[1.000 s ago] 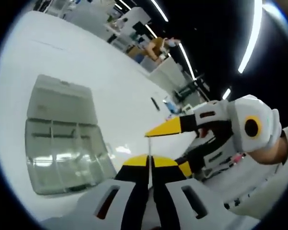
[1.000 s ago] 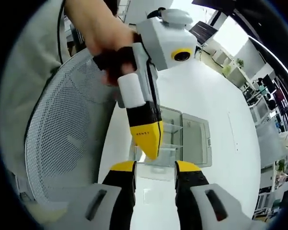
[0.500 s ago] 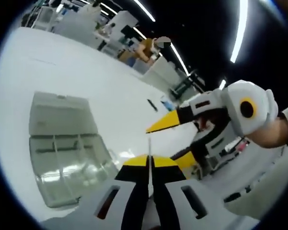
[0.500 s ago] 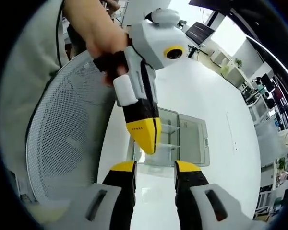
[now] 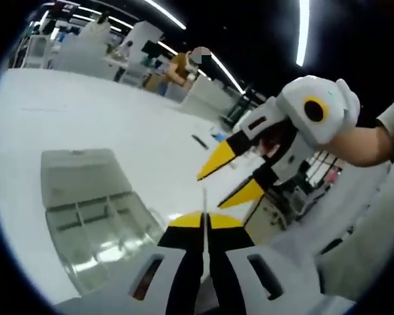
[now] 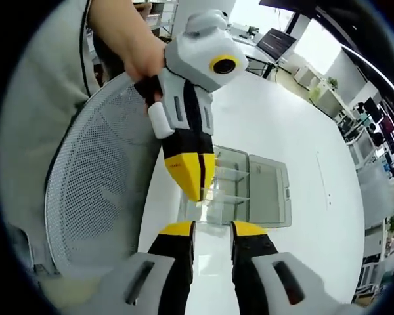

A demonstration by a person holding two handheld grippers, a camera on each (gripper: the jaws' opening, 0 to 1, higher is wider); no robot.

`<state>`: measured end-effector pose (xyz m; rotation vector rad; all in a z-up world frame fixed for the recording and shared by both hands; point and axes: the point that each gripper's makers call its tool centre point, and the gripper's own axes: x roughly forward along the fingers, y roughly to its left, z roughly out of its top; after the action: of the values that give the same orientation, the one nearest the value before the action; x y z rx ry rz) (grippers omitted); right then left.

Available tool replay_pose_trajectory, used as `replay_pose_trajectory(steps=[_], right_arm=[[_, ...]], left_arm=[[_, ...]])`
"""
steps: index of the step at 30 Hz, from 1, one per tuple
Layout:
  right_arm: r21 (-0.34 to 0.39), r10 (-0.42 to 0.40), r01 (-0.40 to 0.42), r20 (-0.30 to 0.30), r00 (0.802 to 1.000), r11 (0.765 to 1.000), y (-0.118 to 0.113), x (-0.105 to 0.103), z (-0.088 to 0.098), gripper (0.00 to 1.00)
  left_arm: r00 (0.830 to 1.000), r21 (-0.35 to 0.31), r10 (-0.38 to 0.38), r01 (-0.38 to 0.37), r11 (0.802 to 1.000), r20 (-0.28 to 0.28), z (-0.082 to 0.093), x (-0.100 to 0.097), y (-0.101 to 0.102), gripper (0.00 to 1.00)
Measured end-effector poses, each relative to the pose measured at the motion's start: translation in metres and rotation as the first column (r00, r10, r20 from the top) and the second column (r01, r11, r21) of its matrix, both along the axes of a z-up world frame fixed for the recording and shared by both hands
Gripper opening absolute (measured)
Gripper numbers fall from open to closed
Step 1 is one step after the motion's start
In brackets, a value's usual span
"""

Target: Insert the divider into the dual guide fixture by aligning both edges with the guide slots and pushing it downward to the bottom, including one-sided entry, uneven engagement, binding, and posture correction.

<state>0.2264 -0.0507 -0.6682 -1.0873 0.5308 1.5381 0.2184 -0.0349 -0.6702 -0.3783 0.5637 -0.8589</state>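
The divider [image 5: 204, 201] is a thin clear plate, seen edge-on, standing up between the yellow-tipped jaws of my left gripper [image 5: 205, 220], which is shut on it. The guide fixture [image 5: 92, 230] is a clear plastic box with inner partitions and an open lid, lying on the white table to the left of my left jaws. My right gripper [image 5: 210, 191] comes in from the right with its jaws apart, just beyond the divider's top edge. In the right gripper view, my right gripper [image 6: 212, 230] is open, and the left gripper [image 6: 192, 184] hangs point-down over the fixture [image 6: 249, 193].
A white mesh chair back [image 6: 98, 190] stands close on the left of the table edge. The wide white table [image 5: 118, 125] stretches away behind the fixture. Desks, shelves and a person [image 5: 180, 65] are far off in the background.
My right jaws have drawn closer together but remain apart. The right gripper has risen and tilted in the left gripper view. The left gripper still grips the divider, now a little nearer the fixture.
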Motion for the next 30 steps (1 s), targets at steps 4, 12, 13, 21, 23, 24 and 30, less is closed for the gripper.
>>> replay_pose_trajectory(steps=[4,12,13,21,23,24,30], right_arm=[[-0.015,0.023,-0.023,-0.044,0.999,1.0,-0.001,-0.004,-0.002,0.14],[-0.036,0.048,-0.051,-0.073,0.996,0.998,0.0,-0.005,-0.004,0.12],[-0.037,0.051,-0.054,-0.081,0.995,0.998,0.001,-0.006,-0.004,0.12],[-0.041,0.087,-0.093,-0.121,0.989,0.995,0.007,-0.015,-0.003,0.08],[-0.042,0.088,-0.094,-0.134,0.987,0.995,0.008,-0.017,-0.004,0.06],[-0.042,0.089,-0.096,-0.133,0.987,0.994,0.008,-0.016,-0.004,0.05],[-0.05,0.098,-0.107,-0.156,0.983,0.993,0.008,-0.02,-0.005,0.03]], left_arm=[[0.999,0.019,-0.025,0.024,1.0,0.033,0.001,-0.001,0.0,0.0],[0.993,0.064,-0.075,0.069,0.996,0.096,0.002,-0.006,-0.003,0.0],[0.991,0.073,-0.08,0.073,0.995,0.105,0.002,-0.006,-0.003,0.0],[0.978,0.124,-0.131,0.112,0.986,0.163,0.004,-0.009,-0.007,0.0],[0.975,0.13,-0.137,0.115,0.985,0.173,0.004,-0.009,-0.007,0.0],[0.974,0.137,-0.142,0.119,0.983,0.178,0.004,-0.01,-0.007,0.0],[0.964,0.161,-0.166,0.134,0.978,0.206,0.004,-0.011,-0.007,0.0]])
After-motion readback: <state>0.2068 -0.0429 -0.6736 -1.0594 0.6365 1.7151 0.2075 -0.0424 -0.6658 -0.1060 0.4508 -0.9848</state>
